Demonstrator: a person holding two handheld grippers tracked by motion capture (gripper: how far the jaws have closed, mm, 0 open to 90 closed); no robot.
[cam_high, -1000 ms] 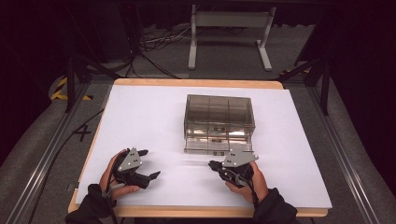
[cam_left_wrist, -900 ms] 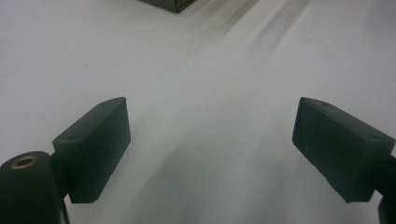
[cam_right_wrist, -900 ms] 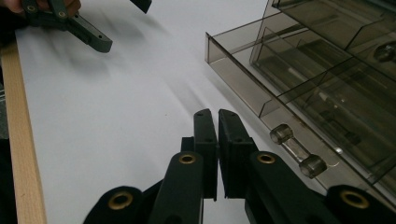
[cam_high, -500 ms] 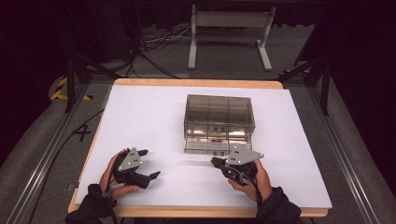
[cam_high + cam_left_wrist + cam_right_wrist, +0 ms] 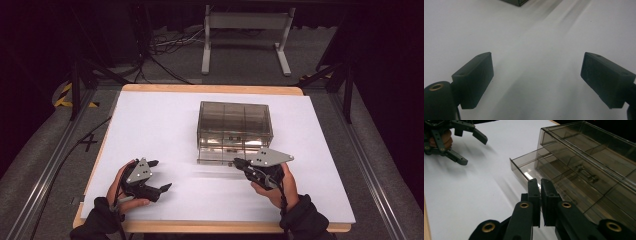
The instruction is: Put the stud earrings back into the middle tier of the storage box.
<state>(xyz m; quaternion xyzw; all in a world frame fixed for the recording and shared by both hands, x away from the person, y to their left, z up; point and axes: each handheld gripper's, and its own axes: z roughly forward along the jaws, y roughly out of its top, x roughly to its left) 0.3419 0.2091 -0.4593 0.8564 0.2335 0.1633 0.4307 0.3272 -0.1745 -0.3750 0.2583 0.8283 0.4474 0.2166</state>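
- Since a second ago, the right gripper (image 5: 238, 162) has lifted toward the smoky drawer box (image 5: 235, 131) mid-table, jaws closed, empty.
- Right gripper view reveals a drawer (image 5: 524, 167) pulled partly out.
- Left gripper (image 5: 162, 176) rests wide open, holding nothing.
- No readable writing.

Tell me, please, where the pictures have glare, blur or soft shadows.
High view: dark surroundings, bright white table, glare on the front of the smoky clear drawer box. Left gripper view: blurred table streaks, soft shadow between the open left gripper jaws. Right gripper view: bright reflection inside the drawer; the shut right gripper looks soft up close.
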